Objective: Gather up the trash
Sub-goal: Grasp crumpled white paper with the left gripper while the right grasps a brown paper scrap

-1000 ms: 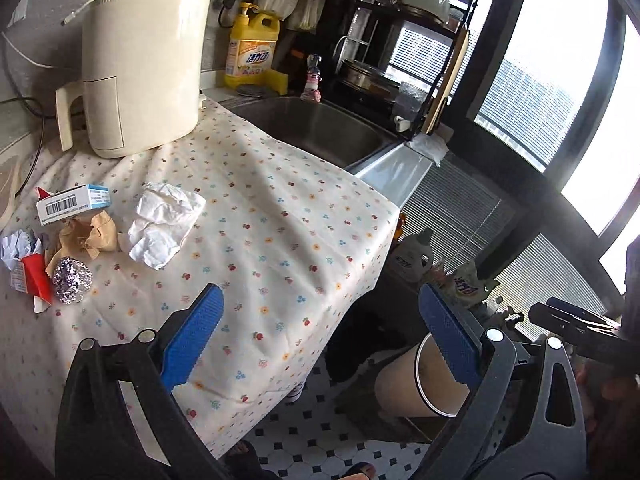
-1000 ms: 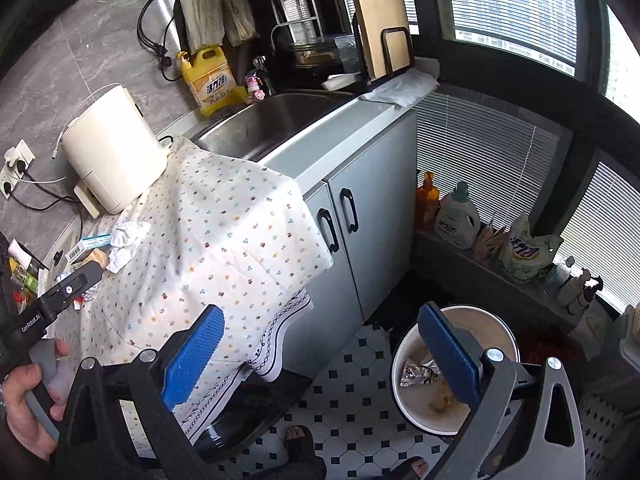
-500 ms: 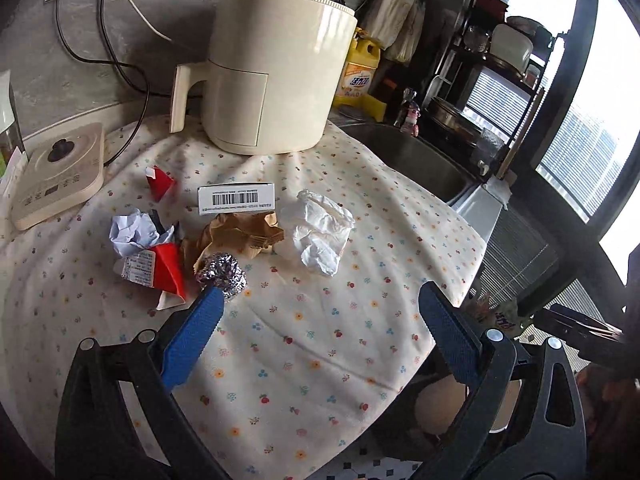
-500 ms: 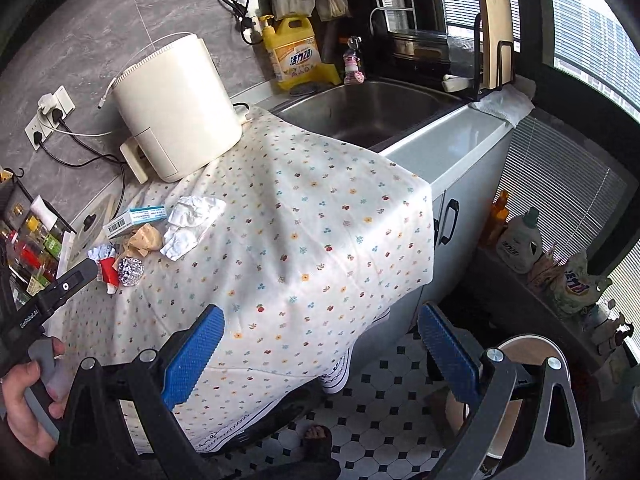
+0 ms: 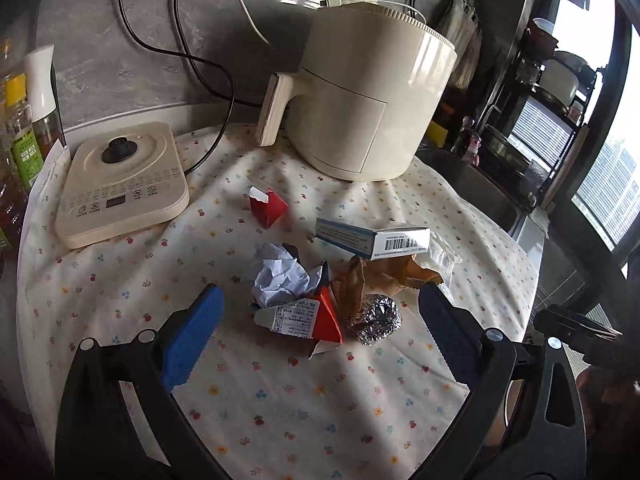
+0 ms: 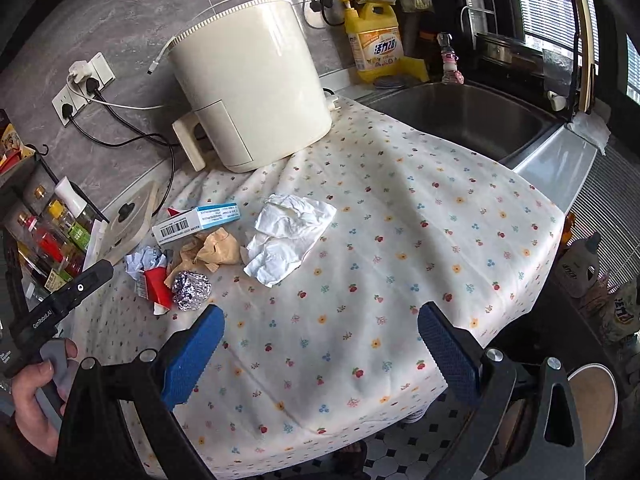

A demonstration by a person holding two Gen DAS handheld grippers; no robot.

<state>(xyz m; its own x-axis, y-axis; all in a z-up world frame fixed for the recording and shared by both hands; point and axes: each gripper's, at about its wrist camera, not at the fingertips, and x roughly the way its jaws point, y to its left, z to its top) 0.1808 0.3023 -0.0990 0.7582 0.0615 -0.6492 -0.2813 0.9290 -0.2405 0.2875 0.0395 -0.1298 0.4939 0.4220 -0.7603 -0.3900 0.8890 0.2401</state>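
Trash lies in a heap on the flowered tablecloth (image 5: 280, 400): a foil ball (image 5: 378, 318), a red and white carton (image 5: 308, 318), a crumpled pale paper (image 5: 280, 276), a brown paper wad (image 5: 372, 280), a blue and white box (image 5: 376, 238) and a small red carton (image 5: 267, 208). My left gripper (image 5: 318, 340) is open and empty, close in front of the heap. My right gripper (image 6: 320, 356) is open and empty, over the cloth (image 6: 400, 240), near the front edge. A white tissue (image 6: 288, 236) lies right of the foil ball (image 6: 191, 290) and the box (image 6: 198, 222).
A cream air fryer (image 5: 368, 96) stands behind the trash, a cream hob (image 5: 120, 188) to its left, bottles (image 5: 20, 140) at far left. The sink (image 6: 468, 116) lies right of the cloth. A bin's rim (image 6: 594, 404) shows on the floor at lower right.
Both grippers have swung left, from the bin and floor towards the table. The left one has closed in on the trash heap. Both stay open and empty.
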